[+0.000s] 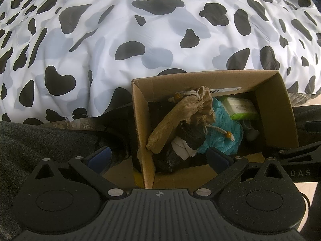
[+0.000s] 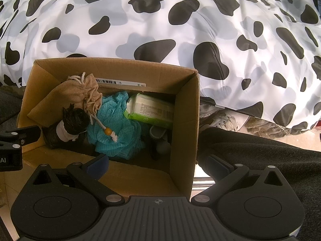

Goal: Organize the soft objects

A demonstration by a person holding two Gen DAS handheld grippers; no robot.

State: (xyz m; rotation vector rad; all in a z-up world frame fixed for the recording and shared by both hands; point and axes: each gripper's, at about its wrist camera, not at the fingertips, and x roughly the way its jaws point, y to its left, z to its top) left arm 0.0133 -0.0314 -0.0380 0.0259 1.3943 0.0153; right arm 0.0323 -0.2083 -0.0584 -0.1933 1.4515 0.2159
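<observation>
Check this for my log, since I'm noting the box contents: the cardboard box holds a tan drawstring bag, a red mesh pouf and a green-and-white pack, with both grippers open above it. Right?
One detail is off: the mesh pouf is teal blue, not red, as the right wrist view shows. The rest stands: the cardboard box holds the tan drawstring bag and the green-and-white pack, with the left gripper and right gripper open above it.

A cow-print duvet covers the bed above tan floor.

Soft daylight, dim box interior, fisheye bending at edges, mild blur
</observation>
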